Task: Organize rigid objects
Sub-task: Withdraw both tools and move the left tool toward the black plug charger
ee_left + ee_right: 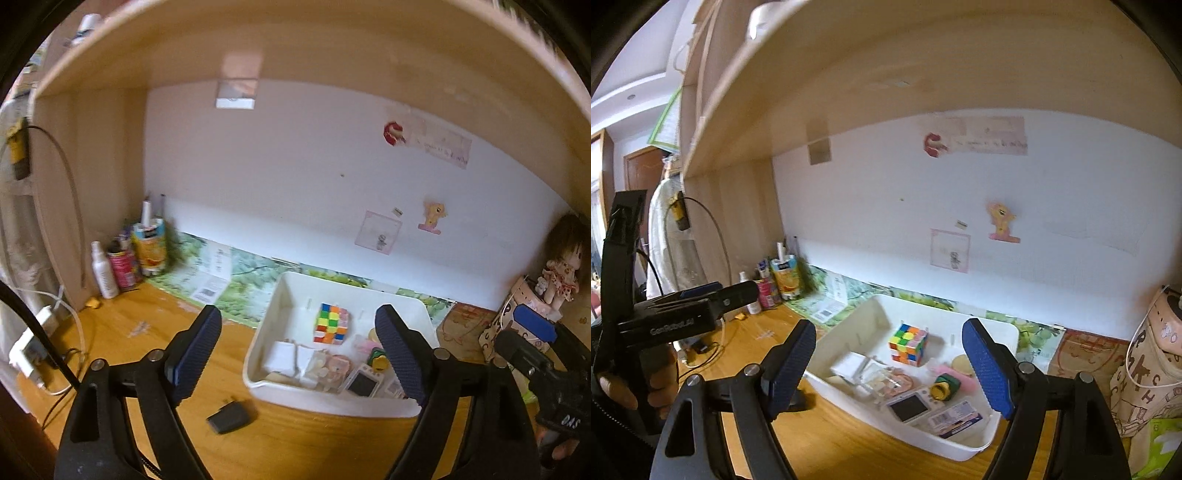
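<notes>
A white bin (332, 406) stands on the wooden desk (147, 332), with its near rim (886, 428) low in the right wrist view. Inside lie a coloured puzzle cube (330, 325) (908, 345), a small white camera (364, 382) (910, 404), a barcoded box (955, 419), a yellow-green roll (943, 387) and white packets. A small black block (229, 417) lies on the desk left of the bin. My left gripper (298, 310) hangs open above the bin's near side, nothing between its fingers. My right gripper (889, 325) is open and empty over the bin too.
Bottles and a cup of pens (147, 247) crowd the back left corner. A wooden shelf (295, 44) hangs low overhead. A power strip and cables (29, 350) sit at the left edge. A doll (561, 266) and a patterned bag (1145, 369) stand right.
</notes>
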